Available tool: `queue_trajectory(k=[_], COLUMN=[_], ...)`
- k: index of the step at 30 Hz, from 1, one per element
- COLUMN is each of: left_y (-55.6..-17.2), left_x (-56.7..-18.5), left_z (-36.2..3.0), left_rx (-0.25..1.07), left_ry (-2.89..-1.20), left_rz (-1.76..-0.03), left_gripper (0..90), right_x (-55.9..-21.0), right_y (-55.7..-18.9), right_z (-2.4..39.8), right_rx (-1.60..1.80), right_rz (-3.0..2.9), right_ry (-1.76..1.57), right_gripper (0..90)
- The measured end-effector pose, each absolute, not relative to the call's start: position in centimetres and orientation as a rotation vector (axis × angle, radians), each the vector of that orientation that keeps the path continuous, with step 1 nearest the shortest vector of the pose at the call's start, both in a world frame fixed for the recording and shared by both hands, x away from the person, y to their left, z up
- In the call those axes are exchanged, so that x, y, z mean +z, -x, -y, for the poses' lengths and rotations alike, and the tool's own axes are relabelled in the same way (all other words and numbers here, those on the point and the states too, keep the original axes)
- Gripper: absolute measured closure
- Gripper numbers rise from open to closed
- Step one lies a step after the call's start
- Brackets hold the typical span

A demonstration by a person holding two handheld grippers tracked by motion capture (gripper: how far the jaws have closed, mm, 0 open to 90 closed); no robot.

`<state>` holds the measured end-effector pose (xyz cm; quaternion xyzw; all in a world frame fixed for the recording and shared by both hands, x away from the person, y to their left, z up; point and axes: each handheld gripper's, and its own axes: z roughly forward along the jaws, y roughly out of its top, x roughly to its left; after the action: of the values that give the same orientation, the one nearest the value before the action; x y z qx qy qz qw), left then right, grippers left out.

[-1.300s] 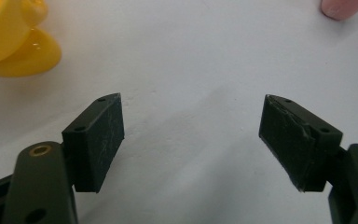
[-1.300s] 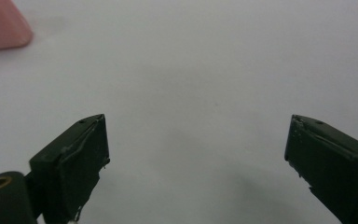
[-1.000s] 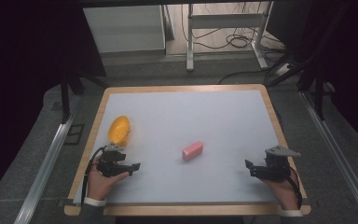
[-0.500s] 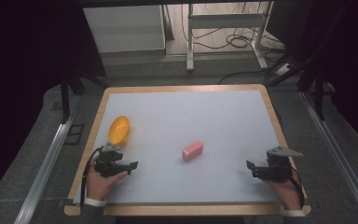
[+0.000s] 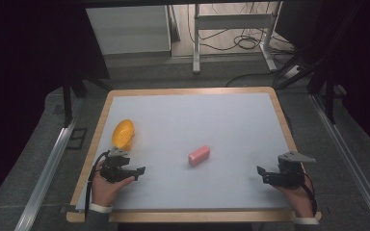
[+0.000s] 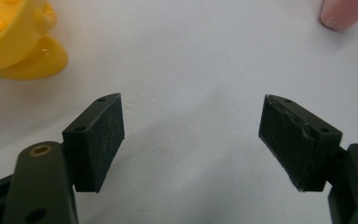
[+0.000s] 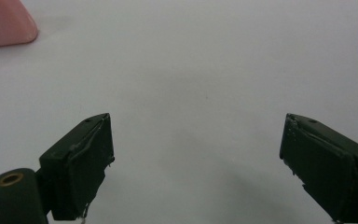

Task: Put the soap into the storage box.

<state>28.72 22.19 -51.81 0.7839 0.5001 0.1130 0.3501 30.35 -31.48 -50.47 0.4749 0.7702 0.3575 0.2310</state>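
Jaws of both grippers gape, pink block [image 5: 199, 155] lying well apart between them.

Lab or test room — white-topped table [image 5: 231, 115], metal frame [image 5: 231, 21], loose floor cables [image 5: 248, 43]

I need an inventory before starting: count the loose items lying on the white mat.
2. The yellow object lies near the mat's left edge, just beyond the left tool. The pink block lies near the middle.
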Motion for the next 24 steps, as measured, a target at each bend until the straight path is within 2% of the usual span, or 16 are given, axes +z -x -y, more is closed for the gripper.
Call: queue_trajectory(k=[24], left_y=[-29.7], left_x=[-49.6], left_z=[-20.9], left_rx=[0.282], left_ry=[-2.119], left_rz=[-1.208], left_gripper=[23.1], right_x=[-50.6], right_y=[-30.2], right_z=[31.3], right_rx=[0.963], right_rz=[-2.122], right_ry=[-1.305], right_gripper=[9.4])
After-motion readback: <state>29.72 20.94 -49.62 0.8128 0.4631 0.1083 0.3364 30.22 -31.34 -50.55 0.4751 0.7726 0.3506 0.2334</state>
